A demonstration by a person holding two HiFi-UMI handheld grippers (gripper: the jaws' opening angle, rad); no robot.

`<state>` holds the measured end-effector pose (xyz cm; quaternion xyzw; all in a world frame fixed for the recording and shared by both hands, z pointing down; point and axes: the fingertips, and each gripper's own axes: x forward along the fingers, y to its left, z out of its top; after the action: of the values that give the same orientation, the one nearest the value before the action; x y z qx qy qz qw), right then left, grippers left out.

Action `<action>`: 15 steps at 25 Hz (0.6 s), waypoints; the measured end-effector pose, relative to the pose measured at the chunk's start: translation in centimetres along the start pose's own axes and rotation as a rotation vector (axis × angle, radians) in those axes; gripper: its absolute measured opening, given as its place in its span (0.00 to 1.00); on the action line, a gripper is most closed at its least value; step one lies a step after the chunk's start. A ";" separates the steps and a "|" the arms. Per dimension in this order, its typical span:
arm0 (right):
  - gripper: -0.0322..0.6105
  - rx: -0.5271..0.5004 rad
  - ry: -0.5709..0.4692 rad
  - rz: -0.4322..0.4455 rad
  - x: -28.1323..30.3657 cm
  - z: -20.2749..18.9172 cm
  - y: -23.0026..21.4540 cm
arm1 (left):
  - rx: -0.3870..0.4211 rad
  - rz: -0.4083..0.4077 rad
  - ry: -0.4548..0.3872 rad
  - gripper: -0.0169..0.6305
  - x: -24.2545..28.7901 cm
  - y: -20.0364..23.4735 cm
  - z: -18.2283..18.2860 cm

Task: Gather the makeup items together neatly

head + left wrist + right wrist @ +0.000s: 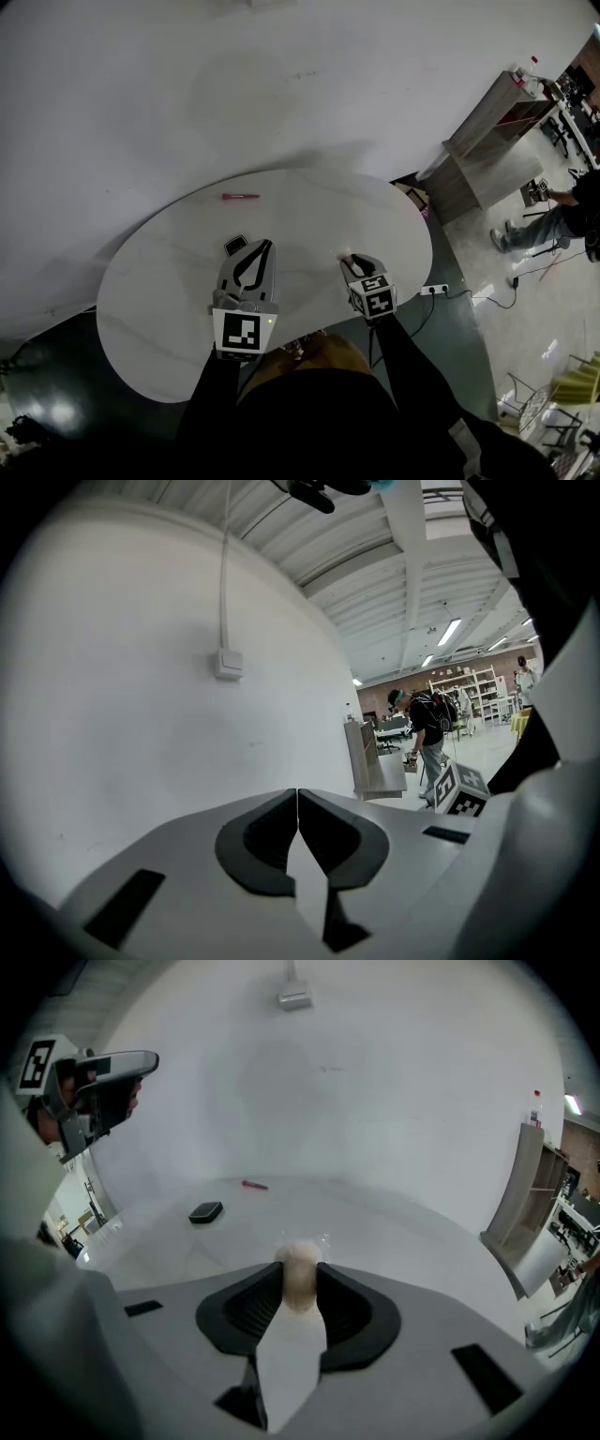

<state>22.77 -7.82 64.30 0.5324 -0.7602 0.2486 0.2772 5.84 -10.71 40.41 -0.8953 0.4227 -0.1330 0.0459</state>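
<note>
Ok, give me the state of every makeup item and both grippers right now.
left gripper: shut, nothing between its jaws.
right gripper: shut on the beige item.
beige item: upright between the right jaws, gripped.
black compact: closed, lying flat on the table, untouched.
pink stick: lying flat near the table's far edge, apart from the compact.

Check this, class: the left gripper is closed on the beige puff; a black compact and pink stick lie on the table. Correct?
No: the right gripper is closed on the beige puff (right gripper view). The black compact and pink stick lie on the table.
</note>
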 end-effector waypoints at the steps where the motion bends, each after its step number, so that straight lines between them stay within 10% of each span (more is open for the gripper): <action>1: 0.25 -0.006 -0.008 0.007 0.3 0.8 0.3 | -0.005 0.008 0.001 0.05 -0.1 0.2 -0.1; 15: 0.26 -0.064 -0.016 0.148 6.7 8.0 8.2 | -0.061 0.224 0.052 0.05 -4.0 6.9 -2.5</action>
<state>11.87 -15.19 62.46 0.4677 -0.8072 0.2398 0.2689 -2.41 -12.01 40.69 -0.8396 0.5251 -0.1370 0.0221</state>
